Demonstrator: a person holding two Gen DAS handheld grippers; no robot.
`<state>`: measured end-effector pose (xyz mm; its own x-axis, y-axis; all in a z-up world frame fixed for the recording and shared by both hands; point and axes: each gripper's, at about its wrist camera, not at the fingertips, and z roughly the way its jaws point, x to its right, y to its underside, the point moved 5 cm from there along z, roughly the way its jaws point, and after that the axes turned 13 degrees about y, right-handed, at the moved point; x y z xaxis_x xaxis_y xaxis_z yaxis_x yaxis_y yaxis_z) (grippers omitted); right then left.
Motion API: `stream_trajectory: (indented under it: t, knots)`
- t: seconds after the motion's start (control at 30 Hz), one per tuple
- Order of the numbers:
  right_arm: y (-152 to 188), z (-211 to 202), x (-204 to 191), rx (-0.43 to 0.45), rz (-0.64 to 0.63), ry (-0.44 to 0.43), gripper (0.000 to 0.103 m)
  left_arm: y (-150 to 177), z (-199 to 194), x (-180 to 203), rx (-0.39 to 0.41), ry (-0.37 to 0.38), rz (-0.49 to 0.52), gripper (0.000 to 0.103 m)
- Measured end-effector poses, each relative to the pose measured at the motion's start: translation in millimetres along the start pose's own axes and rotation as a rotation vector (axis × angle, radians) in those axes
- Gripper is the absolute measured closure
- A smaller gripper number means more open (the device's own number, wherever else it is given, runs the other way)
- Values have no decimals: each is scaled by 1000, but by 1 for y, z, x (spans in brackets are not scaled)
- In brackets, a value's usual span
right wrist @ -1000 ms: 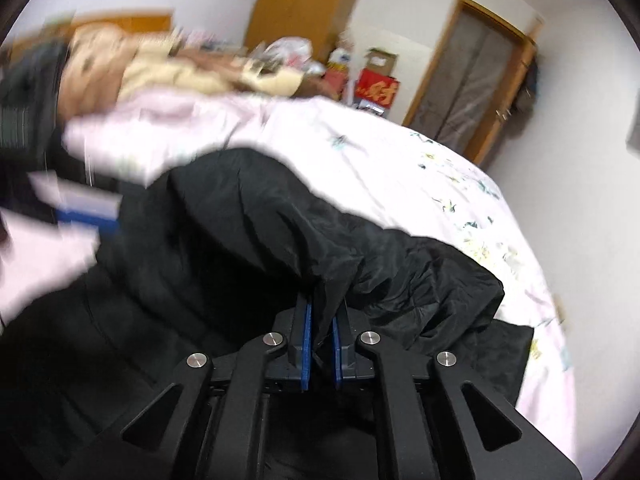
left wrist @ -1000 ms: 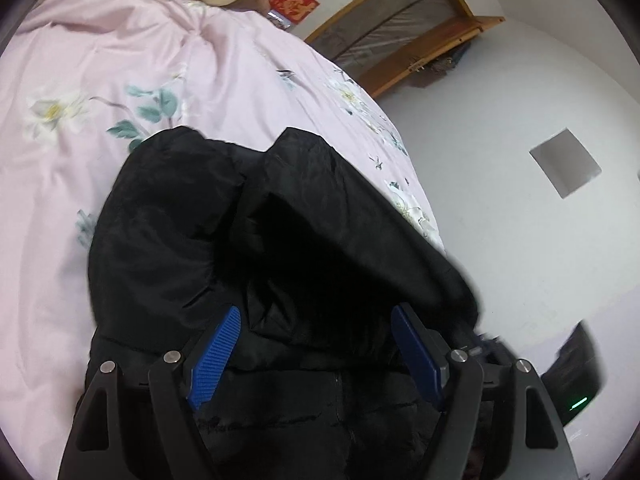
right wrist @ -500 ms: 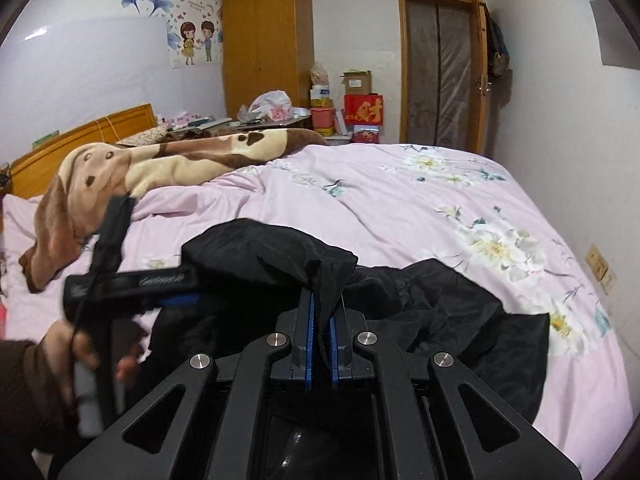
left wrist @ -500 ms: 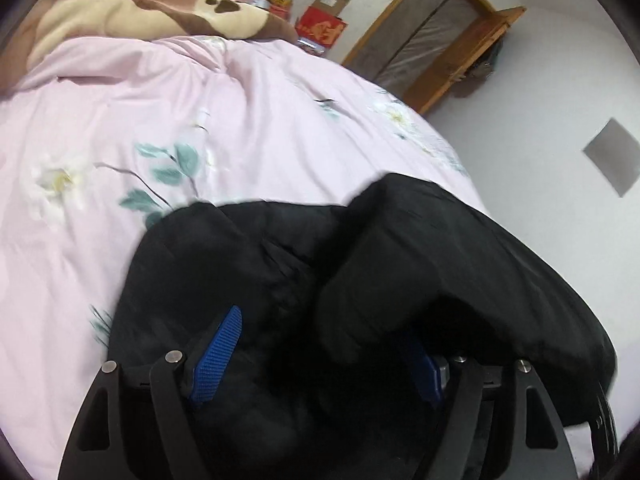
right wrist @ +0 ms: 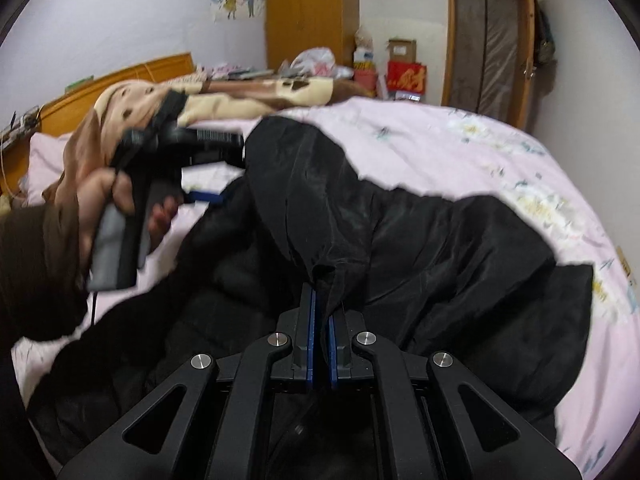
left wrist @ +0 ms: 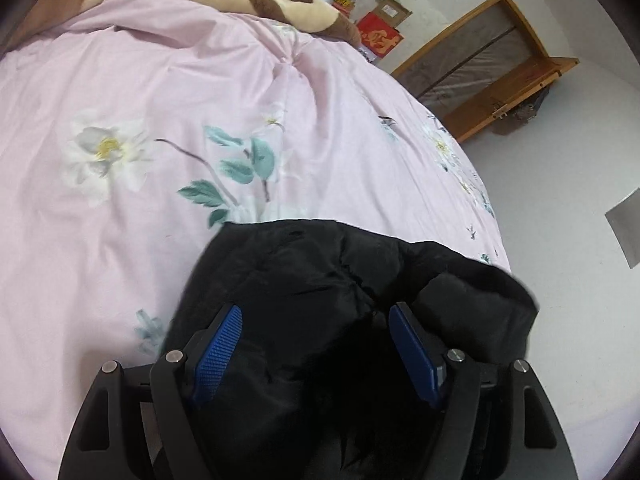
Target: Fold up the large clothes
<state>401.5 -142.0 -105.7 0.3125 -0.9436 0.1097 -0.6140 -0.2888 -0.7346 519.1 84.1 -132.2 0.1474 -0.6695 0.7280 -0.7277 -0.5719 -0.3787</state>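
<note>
Pink quilt [left wrist: 168,92]: a floral cover is spread over the whole bed, ahead of both grippers and under the clothing.
Black jacket [right wrist: 420,240]: a large padded garment is laid on the quilt, directly in front of the right gripper, bunched and partly lifted; in the left wrist view it [left wrist: 304,280] lies between and beyond the blue pads.
Brown and cream blanket [right wrist: 256,92]: it is seen far ahead of the right gripper, to the left, at the head of the bed.
Left gripper [left wrist: 316,344]: the jaws are held wide apart; jacket cloth fills the space between them, but no pinch on it is seen. From the right wrist view the same tool [right wrist: 176,148] is seen ahead to the left, carried by the left hand [right wrist: 104,200], blurred.
Right gripper [right wrist: 321,312]: the jaws are closed almost fully, and a thin fold of the black jacket is clamped between the blue pads [right wrist: 311,336], rising up from them.
</note>
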Motion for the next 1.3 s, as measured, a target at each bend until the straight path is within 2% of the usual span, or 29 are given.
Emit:
stream_trajectory:
  t: [0.1, 0.13, 0.23, 0.3, 0.37, 0.43, 0.5, 0.53, 0.57, 0.63, 0.67, 0.7, 0.73, 0.83, 0.93, 1.07, 1.17, 1.3]
  knots:
    - [14, 11, -7, -45, -34, 2, 98, -2, -32, 1, 79, 2, -14, 27]
    - [18, 14, -7, -64, -35, 4, 95, -4, -49, 5, 131, 4, -19, 27]
    - [21, 12, 3, -110, -2, -44, 86, -4, -76, 30, 184, 14, 58, 27]
    - [14, -3, 12, -88, 32, -84, 83, 0, -75, 59, 143, 54, 149, 27]
    - [5, -22, 23, -42, 70, -139, 80, 7, -64, 82, 79, 83, 193, 27]
    - [-8, -38, 40, 15, 109, -159, 74, 16, -47, 104, 21, 91, 251, 27]
    - [-26, -42, 63, 78, 152, -100, 60, 23, -32, 122, -6, 83, 323, 27]
    - [-36, -37, 79, 101, 165, 11, 51, 28, -20, 127, -35, 55, 351, 27]
    - [-43, -29, 91, 111, 177, 80, 51, 34, -10, 131, -69, 34, 381, 27]
    - [-52, -9, 106, 96, 209, 113, 51, 44, 6, 131, -87, 13, 403, 27]
    - [-54, 9, 118, 61, 249, 154, 51, 48, 15, 129, -104, 3, 408, 27]
    - [-54, 19, 124, 43, 260, 174, 51, 51, 26, 122, -127, -37, 423, 27]
    - [-52, 30, 128, 29, 265, 186, 51, 53, 35, 114, -138, -83, 437, 27]
    - [-33, 67, 133, -54, 203, 260, 51, 59, 51, 92, -156, -140, 466, 28]
    - [-7, 92, 140, -155, 191, 311, 52, 66, 58, 76, -150, -131, 507, 28]
    - [18, 93, 148, -147, 193, 324, 52, 72, 66, 58, -166, -98, 464, 29]
    - [27, 95, 149, -148, 204, 316, 52, 74, 69, 49, -162, -80, 435, 29]
    - [28, 96, 150, -151, 213, 309, 52, 76, 68, 49, -157, -92, 437, 29]
